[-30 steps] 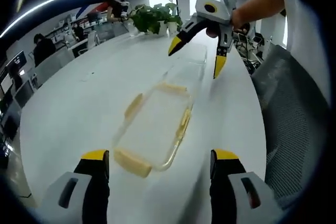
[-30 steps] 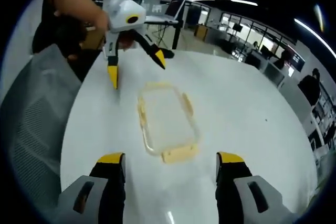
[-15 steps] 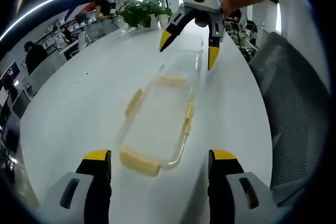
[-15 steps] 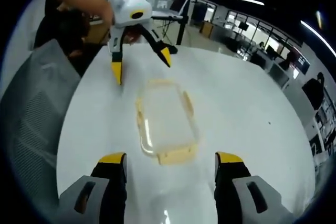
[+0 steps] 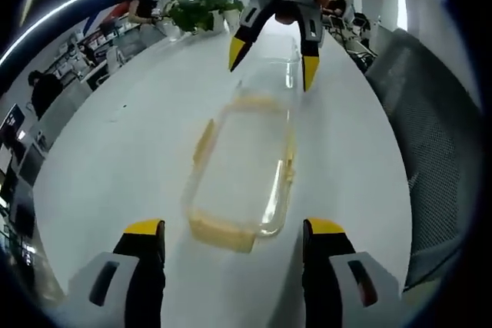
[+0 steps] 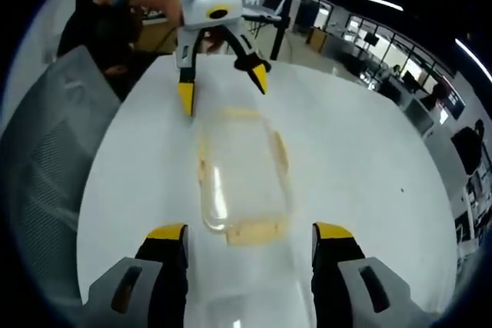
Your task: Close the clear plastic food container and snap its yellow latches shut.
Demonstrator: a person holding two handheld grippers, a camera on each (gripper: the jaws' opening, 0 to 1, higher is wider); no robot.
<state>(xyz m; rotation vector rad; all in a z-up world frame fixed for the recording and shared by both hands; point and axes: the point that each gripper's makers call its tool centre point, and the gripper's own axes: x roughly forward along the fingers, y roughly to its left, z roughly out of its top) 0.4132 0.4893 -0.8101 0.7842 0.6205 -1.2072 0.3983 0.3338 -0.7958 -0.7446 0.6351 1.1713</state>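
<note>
A clear plastic container (image 5: 242, 163) with yellow latches (image 5: 223, 234) on its sides and ends lies flat on the white table (image 5: 131, 136). My left gripper (image 5: 233, 228) is open at its near end, holding nothing. The right gripper (image 5: 273, 63) hangs open over the far end, where a further clear plastic piece (image 5: 283, 82) lies between its tips. In the right gripper view the container (image 6: 242, 174) lies ahead of my open right gripper (image 6: 250, 232). The left gripper (image 6: 223, 88) is open just beyond its far end. A hand holds each gripper.
A grey mesh chair (image 5: 434, 151) stands close to the table's edge, also in the right gripper view (image 6: 42, 174). Potted plants (image 5: 196, 9) sit at the far end of the table. People sit at desks in the office behind.
Both grippers have drawn closer to the container's two ends and now line up with its long axis. Both stay open. The container lies where it was.
</note>
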